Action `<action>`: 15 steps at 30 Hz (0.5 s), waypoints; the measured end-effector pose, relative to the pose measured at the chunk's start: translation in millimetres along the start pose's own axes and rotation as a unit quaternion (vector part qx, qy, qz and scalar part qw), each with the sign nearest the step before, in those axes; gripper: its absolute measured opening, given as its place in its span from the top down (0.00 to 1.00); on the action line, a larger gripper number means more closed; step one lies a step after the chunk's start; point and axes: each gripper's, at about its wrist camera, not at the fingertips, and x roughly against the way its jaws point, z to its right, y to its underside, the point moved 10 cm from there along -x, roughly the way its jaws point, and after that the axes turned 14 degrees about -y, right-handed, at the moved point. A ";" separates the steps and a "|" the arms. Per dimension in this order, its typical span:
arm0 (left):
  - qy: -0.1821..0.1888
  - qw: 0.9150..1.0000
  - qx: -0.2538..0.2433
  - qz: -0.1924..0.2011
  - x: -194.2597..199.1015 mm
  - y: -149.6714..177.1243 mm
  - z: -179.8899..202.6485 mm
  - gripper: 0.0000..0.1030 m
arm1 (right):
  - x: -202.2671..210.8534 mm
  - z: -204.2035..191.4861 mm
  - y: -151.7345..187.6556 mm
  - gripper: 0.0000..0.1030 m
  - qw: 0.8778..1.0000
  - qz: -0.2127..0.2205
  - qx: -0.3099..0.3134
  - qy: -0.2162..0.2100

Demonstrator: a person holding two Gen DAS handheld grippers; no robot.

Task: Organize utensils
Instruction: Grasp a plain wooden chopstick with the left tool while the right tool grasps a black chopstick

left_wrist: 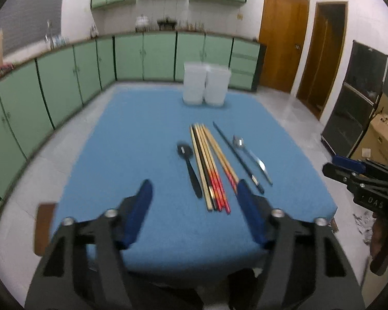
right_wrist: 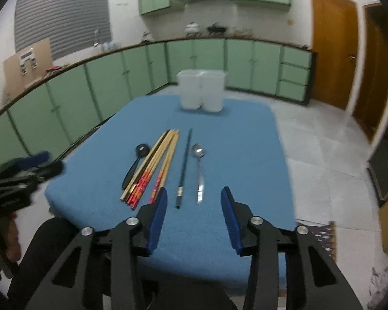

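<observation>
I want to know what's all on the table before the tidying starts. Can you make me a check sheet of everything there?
Surface: blue tablecloth covering the table, flat.
Job's things: black spoon, bundle of wooden chopsticks with red ends, one black chopstick, metal spoon, all lying side by side; two empty-looking white plastic containers standing at the far edge.
Clutter: nothing seen on the cloth.
Grippers: left hand-held gripper and right hand-held gripper both open, holding nothing, above the near edge.
Cables: nothing seen.
Surroundings: green cabinets, wooden doors, tiled floor.
</observation>
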 end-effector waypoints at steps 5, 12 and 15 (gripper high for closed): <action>0.005 0.999 -0.034 -0.031 -42.8 27.8 20.4 0.60 | -56.6 -8.6 19.0 0.85 0.997 -0.059 0.027 -0.049; -0.005 0.996 -0.066 -0.052 -89.4 50.6 37.3 0.80 | -93.2 -1.7 38.5 0.85 0.994 -0.087 0.017 -0.066; -0.007 0.996 -0.064 -0.062 -97.5 55.0 35.4 0.86 | -102.4 3.7 41.7 0.85 0.993 -0.095 0.012 -0.071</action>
